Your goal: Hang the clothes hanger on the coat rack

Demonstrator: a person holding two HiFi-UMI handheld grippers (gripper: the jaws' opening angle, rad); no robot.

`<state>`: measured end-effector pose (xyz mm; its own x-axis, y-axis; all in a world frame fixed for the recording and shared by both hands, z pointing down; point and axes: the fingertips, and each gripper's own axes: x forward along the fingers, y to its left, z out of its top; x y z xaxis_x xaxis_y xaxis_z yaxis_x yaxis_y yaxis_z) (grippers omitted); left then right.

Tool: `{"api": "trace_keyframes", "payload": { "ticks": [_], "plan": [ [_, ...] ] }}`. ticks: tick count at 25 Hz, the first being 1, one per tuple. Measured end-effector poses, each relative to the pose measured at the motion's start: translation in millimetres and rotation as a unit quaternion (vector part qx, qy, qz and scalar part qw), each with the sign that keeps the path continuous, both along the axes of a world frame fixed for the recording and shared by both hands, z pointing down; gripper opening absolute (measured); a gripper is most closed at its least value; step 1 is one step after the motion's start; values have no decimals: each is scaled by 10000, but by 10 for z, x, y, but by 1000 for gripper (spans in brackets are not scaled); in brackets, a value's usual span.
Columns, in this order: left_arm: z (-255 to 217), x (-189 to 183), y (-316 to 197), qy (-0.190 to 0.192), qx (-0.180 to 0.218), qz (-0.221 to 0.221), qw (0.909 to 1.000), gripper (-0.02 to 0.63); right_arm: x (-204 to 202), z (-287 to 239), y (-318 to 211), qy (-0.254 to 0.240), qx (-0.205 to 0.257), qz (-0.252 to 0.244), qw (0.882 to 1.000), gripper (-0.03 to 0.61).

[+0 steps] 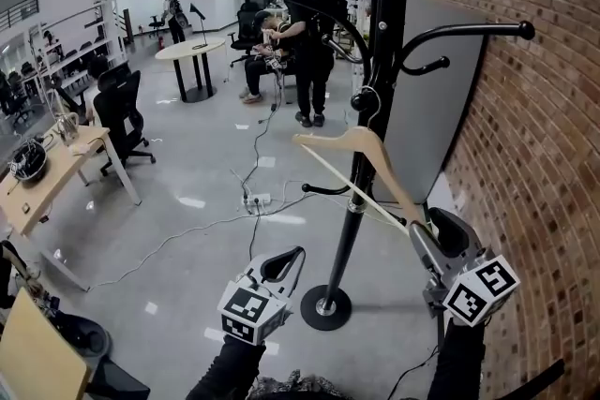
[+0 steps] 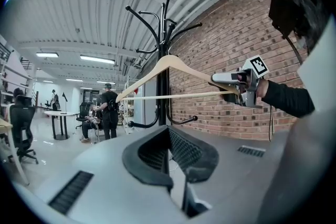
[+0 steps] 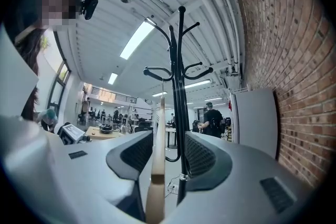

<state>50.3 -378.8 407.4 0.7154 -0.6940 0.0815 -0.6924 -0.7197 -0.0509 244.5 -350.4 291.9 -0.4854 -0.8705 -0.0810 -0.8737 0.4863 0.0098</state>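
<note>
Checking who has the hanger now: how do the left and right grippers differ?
The left gripper has its jaws together and empty. The right gripper has its jaws apart, with the end of the hanger between them and a gap beside it. In the head view the left gripper sits low over the floor, clear of the hanger. The right gripper is at the hanger's lower end, beside the rack. Both carry a marker cube.

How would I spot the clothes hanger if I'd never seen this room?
Start at the brick wall on the right and find the tall black coat rack beside it. Partway up its pole is the clothes hanger, one end between the jaws of the open right gripper. It is the only pale wooden thing among the rack's black pegs.
</note>
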Motion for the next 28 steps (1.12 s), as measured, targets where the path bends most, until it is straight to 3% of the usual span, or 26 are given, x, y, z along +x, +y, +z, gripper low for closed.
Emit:
{"api": "trace_keyframes", "payload": {
  "ticks": [9,18,24,28],
  "plan": [
    [-39,93,277,12,42,35,10000,8,317,198,590,-297,21,201,9994,178],
    [-25,208,751,76,62,-76,9999,8,511,677,993,-460,-408,416,9972,175],
    [-119,202,1059,99,135,-177,9997,8,289,736,1153,-296,-391,343,9982,23],
    [-207,216,1219,12,153,-189,9997,8,239,734,1223,-327,-413,337,9980,11]
  ]
}}
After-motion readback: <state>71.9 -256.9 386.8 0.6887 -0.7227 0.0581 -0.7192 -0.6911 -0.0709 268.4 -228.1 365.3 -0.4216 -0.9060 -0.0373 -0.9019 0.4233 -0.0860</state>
